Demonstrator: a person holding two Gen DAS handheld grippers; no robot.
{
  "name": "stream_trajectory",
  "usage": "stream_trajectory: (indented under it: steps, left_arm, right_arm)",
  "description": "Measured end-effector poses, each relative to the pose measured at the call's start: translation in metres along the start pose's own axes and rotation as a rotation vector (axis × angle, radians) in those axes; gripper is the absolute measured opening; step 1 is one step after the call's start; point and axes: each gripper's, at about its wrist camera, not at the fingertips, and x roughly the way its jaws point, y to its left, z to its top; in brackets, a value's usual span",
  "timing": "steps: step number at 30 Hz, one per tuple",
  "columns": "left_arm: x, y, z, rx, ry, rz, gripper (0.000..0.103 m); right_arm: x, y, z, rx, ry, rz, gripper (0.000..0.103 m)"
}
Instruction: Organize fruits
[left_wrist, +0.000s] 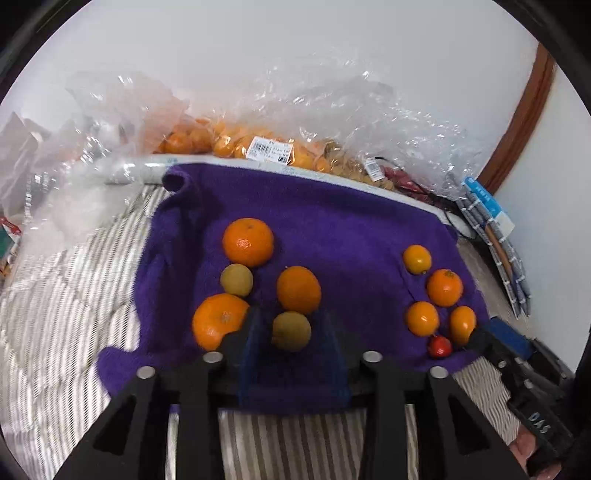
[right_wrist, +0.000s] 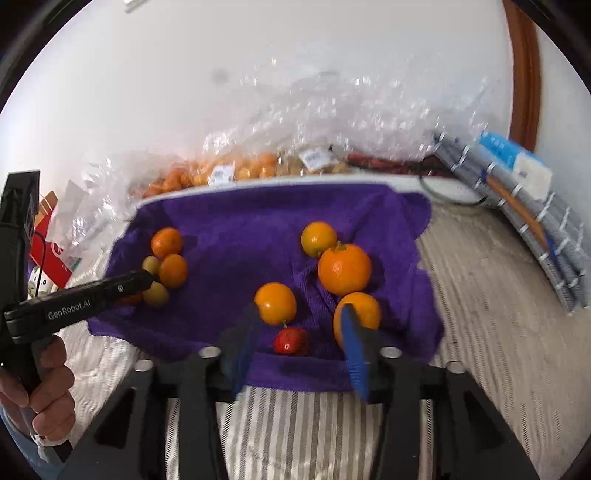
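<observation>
On the purple towel (left_wrist: 351, 229), the left gripper (left_wrist: 291, 332) stands spread around a greenish-brown fruit (left_wrist: 291, 331), pads apart from it. At three o'clock, the right gripper (right_wrist: 299, 345) gapes around a small red fruit (right_wrist: 291, 341) among oranges (right_wrist: 344, 268).

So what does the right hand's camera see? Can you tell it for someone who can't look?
The right gripper hangs open over a purple towel, with a small red fruit between its blue fingers. Four oranges lie close around it. Far left, the left gripper reaches into another pile of oranges and greenish fruit.
</observation>
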Motion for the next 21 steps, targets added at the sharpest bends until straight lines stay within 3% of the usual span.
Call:
stream_trajectory:
  steps: [3, 11, 13, 15, 21]
  left_arm:
    - [-0.031, -0.007, -0.009, 0.020, -0.035, 0.012, 0.043]
    - [-0.119, -0.032, -0.040, 0.077, -0.148, 0.074, 0.064]
    - [-0.136, -0.036, -0.047, 0.082, -0.171, 0.092, 0.067]
    - [-0.152, -0.041, -0.056, 0.087, -0.190, 0.095, 0.073]
    - [-0.185, -0.056, -0.080, 0.103, -0.236, 0.118, 0.079]
  right_arm:
    - [-0.030, 0.005, 0.000, -0.011, -0.027, -0.028, 0.061]
    - [-0.113, 0.012, -0.023, 0.004, -0.045, -0.087, 0.062]
    - [-0.136, 0.012, -0.032, 0.005, -0.067, -0.118, 0.070]
    - [-0.153, 0.012, -0.039, 0.002, -0.095, -0.128, 0.086]
    - [-0.201, 0.007, -0.058, 0.019, -0.141, -0.150, 0.095]
